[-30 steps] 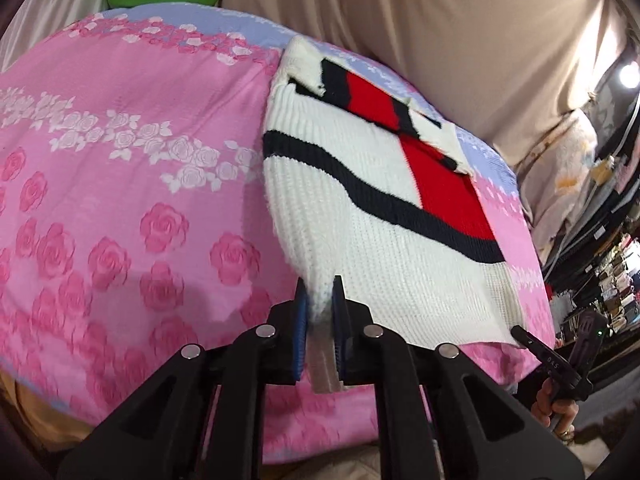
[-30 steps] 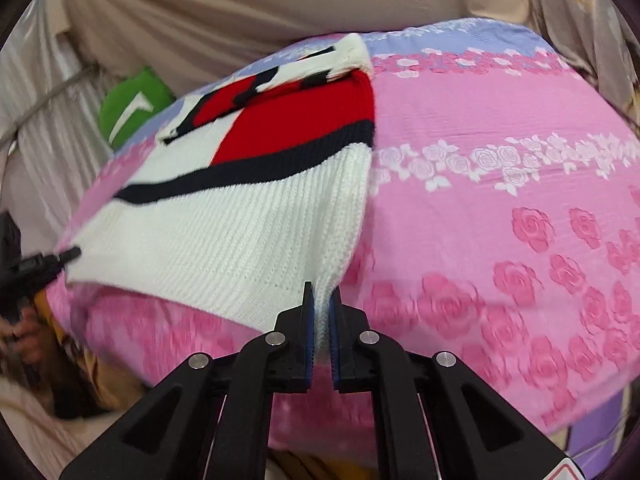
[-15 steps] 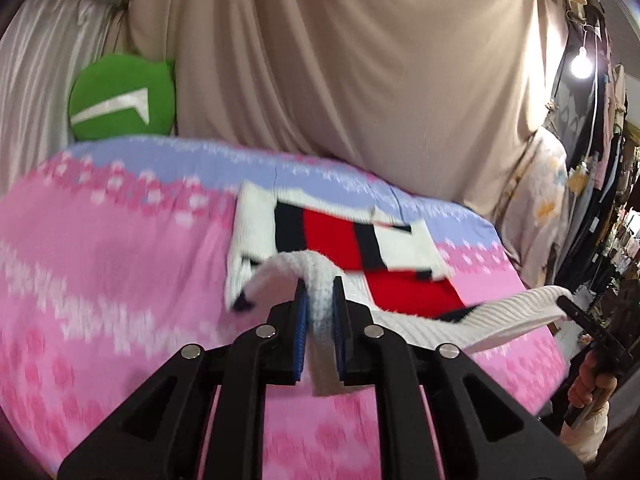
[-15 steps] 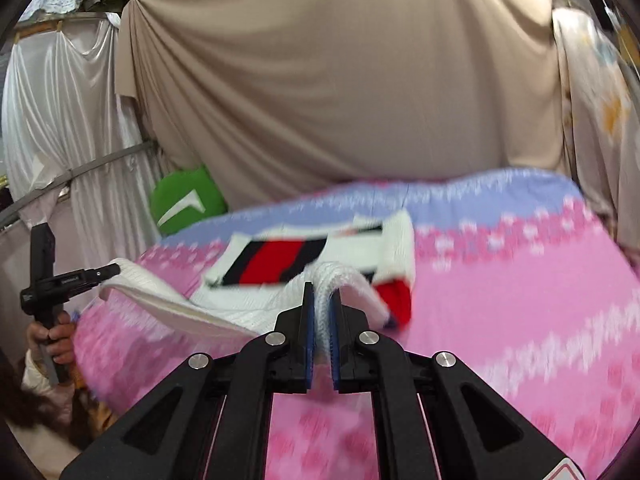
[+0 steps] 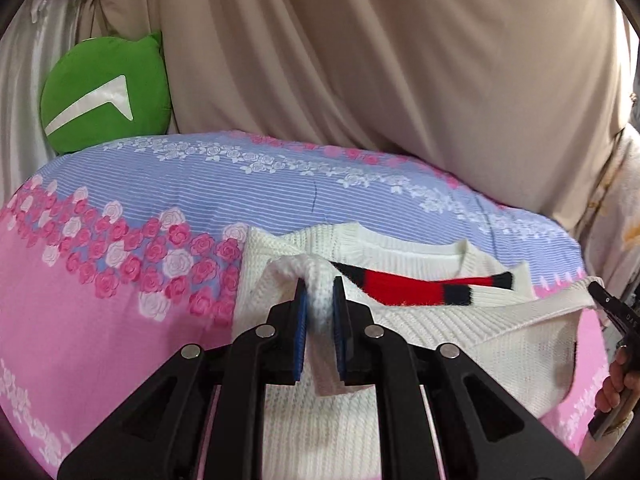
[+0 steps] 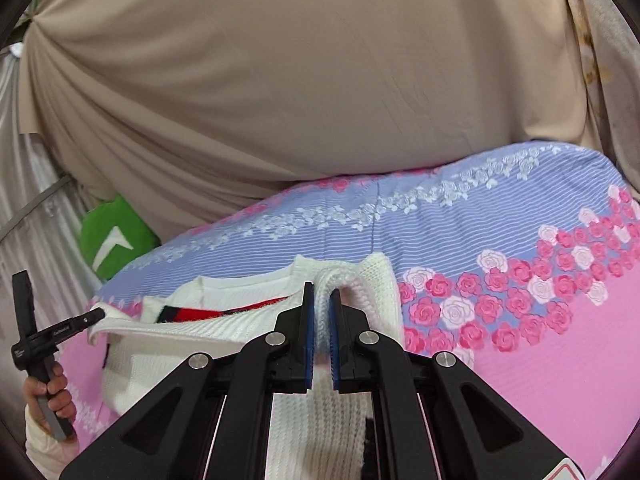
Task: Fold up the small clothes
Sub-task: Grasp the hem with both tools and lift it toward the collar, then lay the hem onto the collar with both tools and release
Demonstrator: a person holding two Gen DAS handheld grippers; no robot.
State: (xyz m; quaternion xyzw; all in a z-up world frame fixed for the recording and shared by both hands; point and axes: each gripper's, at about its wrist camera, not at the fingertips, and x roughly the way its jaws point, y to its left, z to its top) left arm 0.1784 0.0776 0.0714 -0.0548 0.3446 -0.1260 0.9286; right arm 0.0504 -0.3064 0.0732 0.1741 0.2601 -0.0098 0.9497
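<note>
My left gripper (image 5: 319, 292) pinches one corner of the white knit sweater (image 5: 420, 328). My right gripper (image 6: 322, 296) squeezes the other corner of it. The sweater lies on the pink rose bedsheet (image 5: 100, 320), and its held edge is lifted over the rest. Its long side runs from 9 to 3 o'clock. Its neck opening (image 5: 400, 242) points to 12 o'clock. Farther back, at 10 o'clock, sits a green pillow (image 5: 106, 94) by a tan curtain (image 5: 380, 60).
</note>
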